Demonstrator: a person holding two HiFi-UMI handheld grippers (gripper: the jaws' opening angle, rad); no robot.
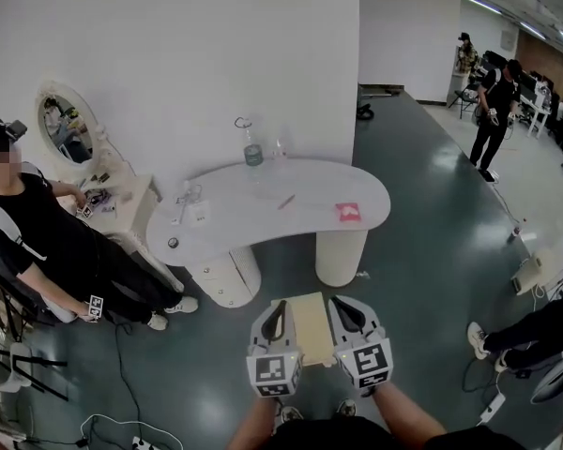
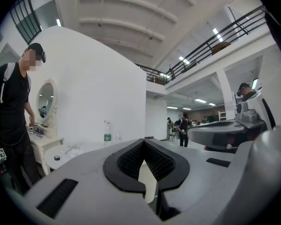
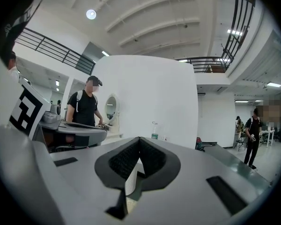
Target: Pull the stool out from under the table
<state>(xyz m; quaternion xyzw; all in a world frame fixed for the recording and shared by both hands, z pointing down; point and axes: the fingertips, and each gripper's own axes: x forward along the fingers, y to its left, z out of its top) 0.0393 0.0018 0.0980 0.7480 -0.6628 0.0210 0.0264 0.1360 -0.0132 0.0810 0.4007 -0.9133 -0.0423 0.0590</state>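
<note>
The stool point(image 1: 310, 324), with a pale square top, stands on the floor in front of the white table point(image 1: 263, 204), out from beneath it. My left gripper point(image 1: 278, 309) sits at the stool's left edge and my right gripper point(image 1: 345, 306) at its right edge. Both point toward the table. In the left gripper view the jaws of the left gripper point(image 2: 144, 142) meet, with a pale sliver of the stool point(image 2: 145, 177) showing below them. The right gripper point(image 3: 139, 139) is likewise shut. Nothing is visibly clamped in either.
A water bottle point(image 1: 252, 148) and a red item point(image 1: 348, 212) rest on the table. A seated person point(image 1: 47, 242) is at a vanity with an oval mirror point(image 1: 66, 125) on the left. Cables point(image 1: 122, 425) lie at bottom left, and another person's legs point(image 1: 525, 331) are at the right.
</note>
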